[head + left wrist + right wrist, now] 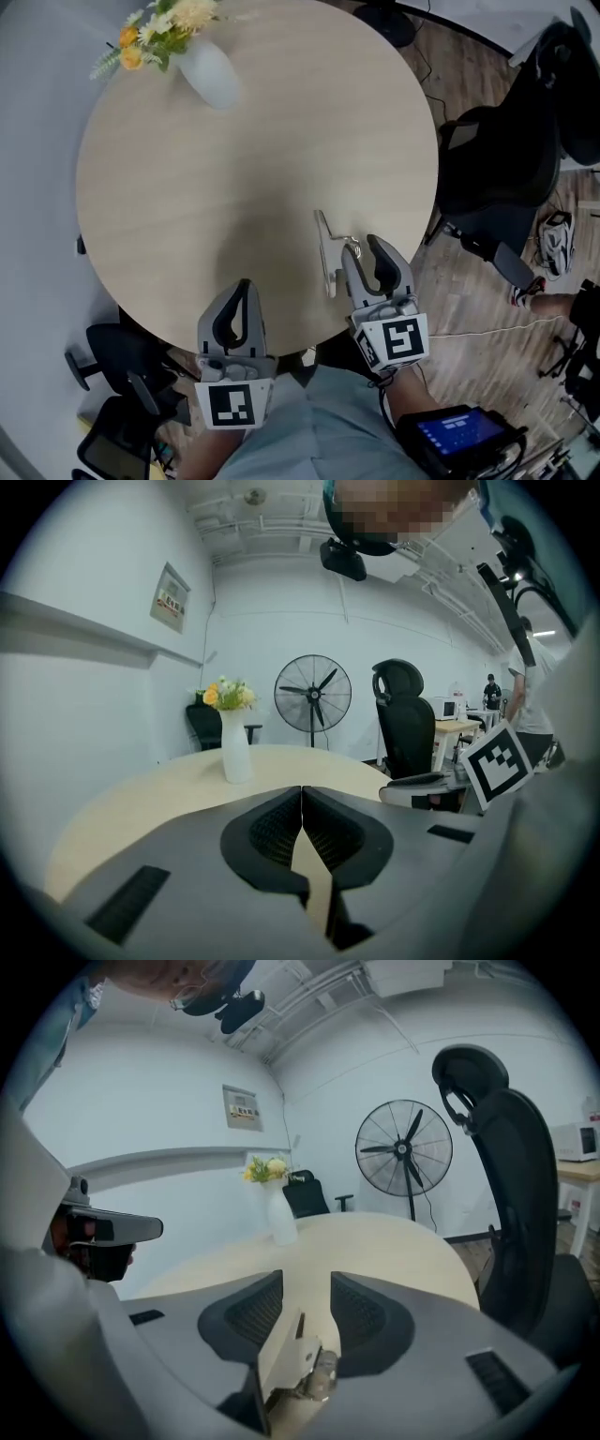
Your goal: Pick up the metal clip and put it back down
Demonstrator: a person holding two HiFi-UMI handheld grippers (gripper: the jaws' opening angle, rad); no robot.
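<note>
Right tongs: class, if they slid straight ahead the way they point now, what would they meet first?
Most likely the clip, lying low between the open right tongs; depth is unclear. Past it, only bare table, the vase slightly left.

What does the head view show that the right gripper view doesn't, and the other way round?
Only the head view shows a shoe on the floor and a lit screen by the person's arm. Only the right gripper view shows the standing fan and a wall sign. Both show the round table, the vase of flowers, the metal clip and the right gripper, its jaws apart.
</note>
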